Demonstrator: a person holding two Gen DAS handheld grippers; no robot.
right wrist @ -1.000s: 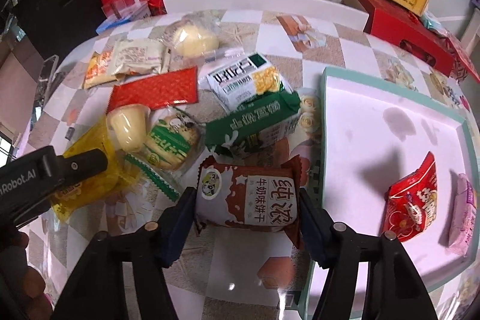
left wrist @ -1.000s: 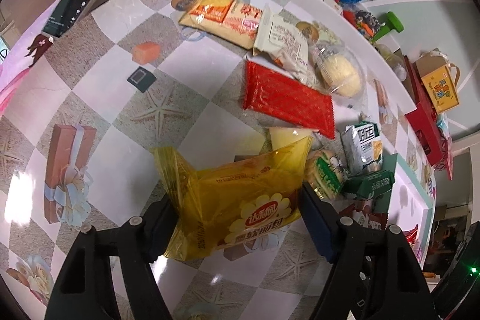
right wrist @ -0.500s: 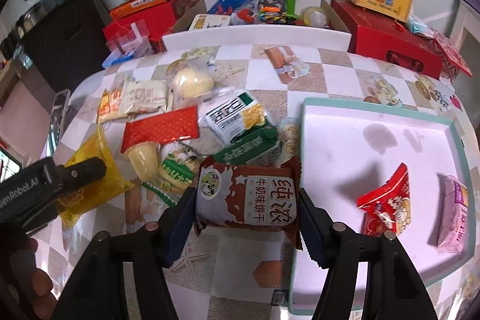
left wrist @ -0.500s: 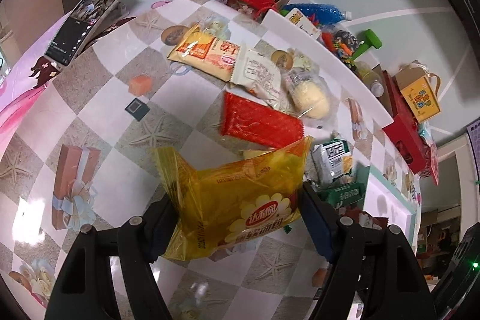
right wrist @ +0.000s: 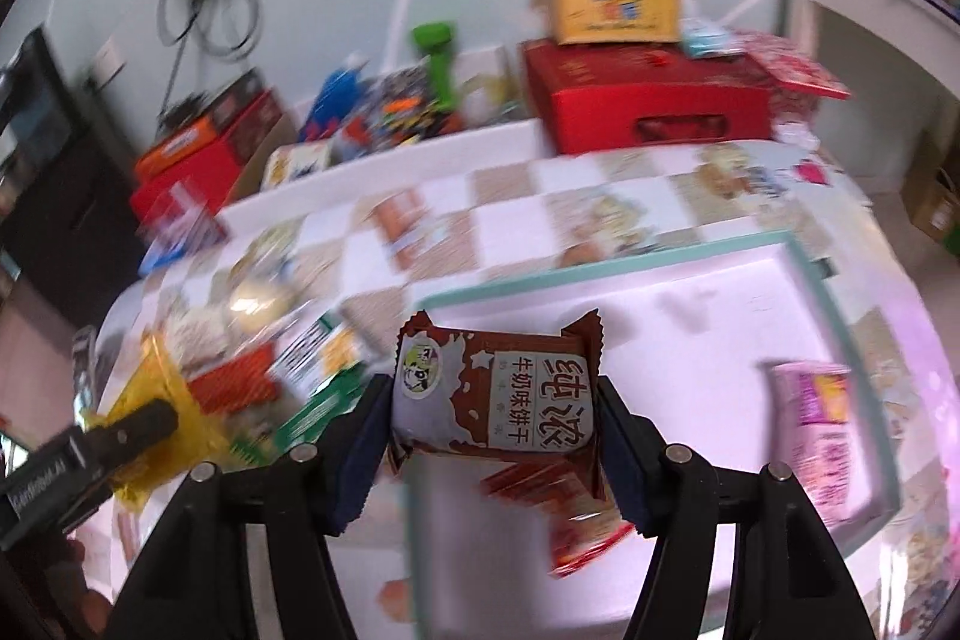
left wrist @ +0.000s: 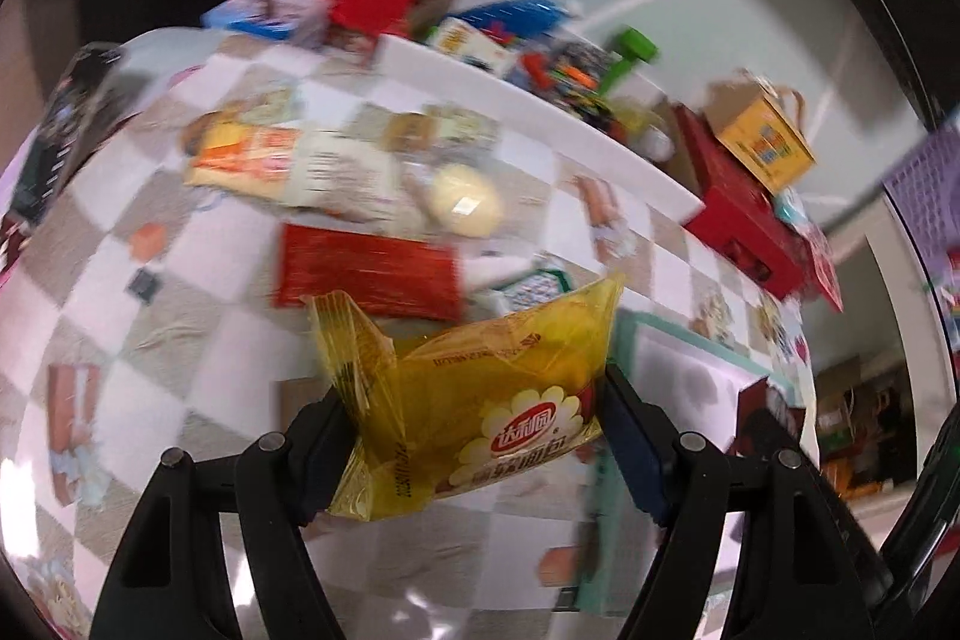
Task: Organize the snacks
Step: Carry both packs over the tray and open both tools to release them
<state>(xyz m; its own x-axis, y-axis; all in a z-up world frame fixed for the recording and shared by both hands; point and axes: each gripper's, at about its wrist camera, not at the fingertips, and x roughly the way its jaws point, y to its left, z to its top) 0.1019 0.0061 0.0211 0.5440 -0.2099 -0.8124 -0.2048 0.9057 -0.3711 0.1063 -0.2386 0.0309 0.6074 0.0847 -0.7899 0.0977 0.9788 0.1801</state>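
the left gripper (left wrist: 474, 436) is clamped on a yellow bread packet (left wrist: 480, 400); the right gripper (right wrist: 492, 430) pinches a brown biscuit packet (right wrist: 498, 394) above the white tray (right wrist: 828, 316).

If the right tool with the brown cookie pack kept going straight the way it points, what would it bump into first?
Probably the white tray with the teal rim. The right tool points down over the tray, holding the brown biscuit pack. A red snack packet lies just below, so it might hit that; depth is unclear.
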